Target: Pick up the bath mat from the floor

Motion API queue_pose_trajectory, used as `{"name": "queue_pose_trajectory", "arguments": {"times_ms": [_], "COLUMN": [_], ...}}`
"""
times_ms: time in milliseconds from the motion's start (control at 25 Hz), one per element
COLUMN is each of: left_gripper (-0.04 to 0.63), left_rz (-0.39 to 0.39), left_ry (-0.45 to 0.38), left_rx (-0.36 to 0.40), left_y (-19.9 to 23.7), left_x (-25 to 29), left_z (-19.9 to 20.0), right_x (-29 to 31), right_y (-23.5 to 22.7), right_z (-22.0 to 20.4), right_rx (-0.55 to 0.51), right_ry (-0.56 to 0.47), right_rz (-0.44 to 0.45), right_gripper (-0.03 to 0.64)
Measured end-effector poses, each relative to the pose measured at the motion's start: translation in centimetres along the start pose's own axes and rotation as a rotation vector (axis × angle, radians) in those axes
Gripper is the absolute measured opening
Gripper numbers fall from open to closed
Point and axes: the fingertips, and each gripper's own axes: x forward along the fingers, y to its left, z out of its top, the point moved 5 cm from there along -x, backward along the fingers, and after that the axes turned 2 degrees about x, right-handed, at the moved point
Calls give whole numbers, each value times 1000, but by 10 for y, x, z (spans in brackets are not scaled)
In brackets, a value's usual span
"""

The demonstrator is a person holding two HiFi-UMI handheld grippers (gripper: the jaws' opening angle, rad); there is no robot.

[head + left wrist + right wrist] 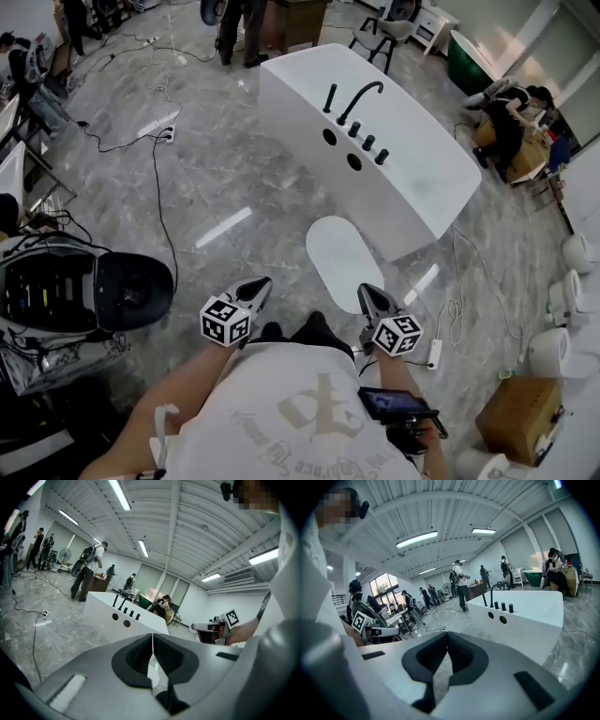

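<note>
Left gripper view: claw [152, 635] closed, empty.

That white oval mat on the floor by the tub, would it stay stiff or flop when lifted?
The bath mat lies thin and flat, so it will probably droop if lifted by one edge. It looks light for its size. On the glossy floor it may slide rather than lift when nudged.

left gripper [259, 285]: jaws together, empty | right gripper [368, 294]: jaws together, empty | both side by side, apart
</note>
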Motion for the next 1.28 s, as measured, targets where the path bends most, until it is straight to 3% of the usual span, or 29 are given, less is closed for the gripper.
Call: {"name": "queue_pose_trajectory", "arguments": {"times_ms": [560,920,1280], "left_gripper": [12,12,12], "left_rz": [69,61,-11], "left_ry": [51,86,122], "left_rx": [-29,-10,61], "left_y": [28,44,47], "left_x": [22,92,188], "left_z": [3,44,96], "right_x": [53,86,97], "right_y": [-32,-88,-161], "right_z": [8,26,48], "right_rx": [40,126,192], "right_ry": [41,16,-33], "right_rz": [49,26,-32], "right_gripper": [6,6,6]}}
